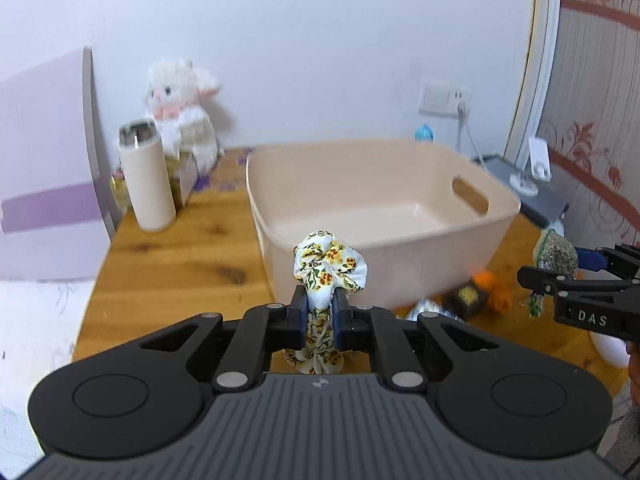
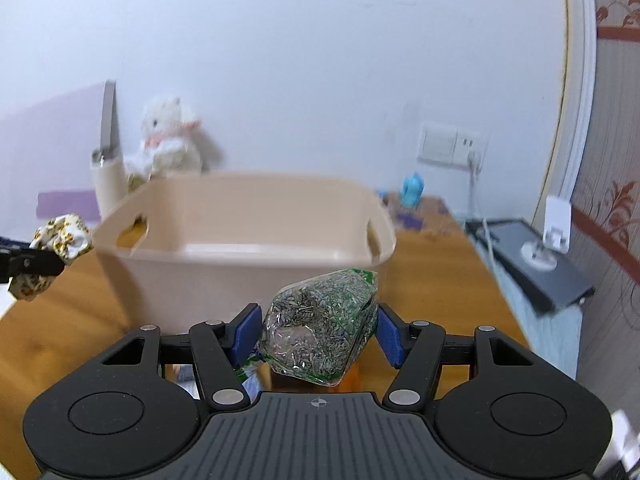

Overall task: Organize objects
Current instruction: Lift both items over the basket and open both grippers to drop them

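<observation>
My left gripper (image 1: 319,312) is shut on a white floral scrunchie (image 1: 328,266), held above the wooden table in front of the beige plastic bin (image 1: 304,236). My right gripper (image 2: 318,330) is shut on a clear packet of dried herbs (image 2: 320,328), held in front of the bin's near wall (image 2: 208,284). The scrunchie (image 2: 64,240) also shows at the left of the right wrist view. The packet (image 1: 554,256) and the right gripper (image 1: 560,276) show at the right of the left wrist view. The bin looks empty.
A cream tumbler (image 1: 146,176), a white plush lamb (image 1: 180,108) and a purple box (image 1: 44,168) stand at the back left. A small dark box (image 1: 468,300), an orange item (image 1: 496,288) and a silvery item (image 1: 424,308) lie right of the bin. A grey device (image 2: 536,264) sits at the right.
</observation>
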